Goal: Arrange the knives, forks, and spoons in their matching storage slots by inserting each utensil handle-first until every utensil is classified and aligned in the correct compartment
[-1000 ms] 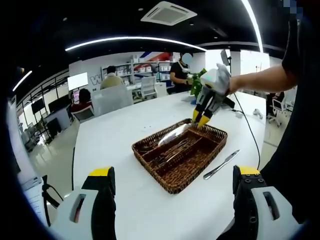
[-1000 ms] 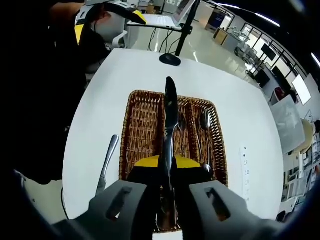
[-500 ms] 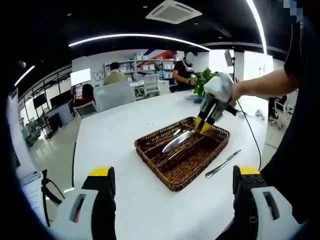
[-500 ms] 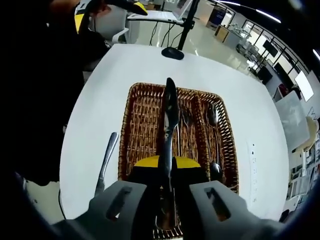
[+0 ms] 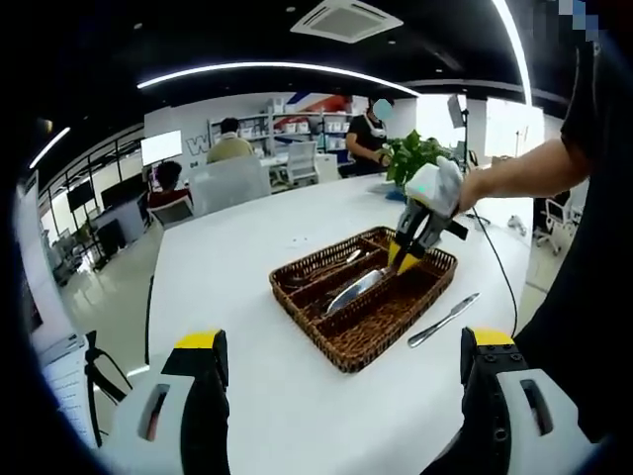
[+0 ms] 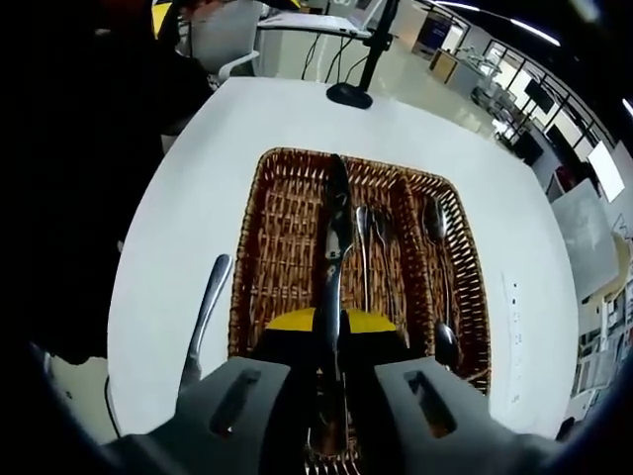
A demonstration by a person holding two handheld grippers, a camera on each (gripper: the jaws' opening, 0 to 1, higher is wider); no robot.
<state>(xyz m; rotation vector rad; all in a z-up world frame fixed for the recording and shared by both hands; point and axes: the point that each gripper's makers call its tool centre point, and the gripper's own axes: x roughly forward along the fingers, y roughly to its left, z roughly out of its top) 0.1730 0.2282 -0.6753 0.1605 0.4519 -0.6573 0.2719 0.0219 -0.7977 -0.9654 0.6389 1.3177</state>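
The right hand-held gripper pinched a knife by its handle, blade hanging over the wicker tray on the white counter, while a second knife lay just beside the tray and the left hand-held gripper stood wide and empty.

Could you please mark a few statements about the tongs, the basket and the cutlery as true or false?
1. The right tongs grip a knife. True.
2. The left tongs hold a fork. False: they are open and hold nothing.
3. A second knife lies on the table beside the wicker basket. True.
4. The basket holds no cutlery. False: forks and spoons lie in it.
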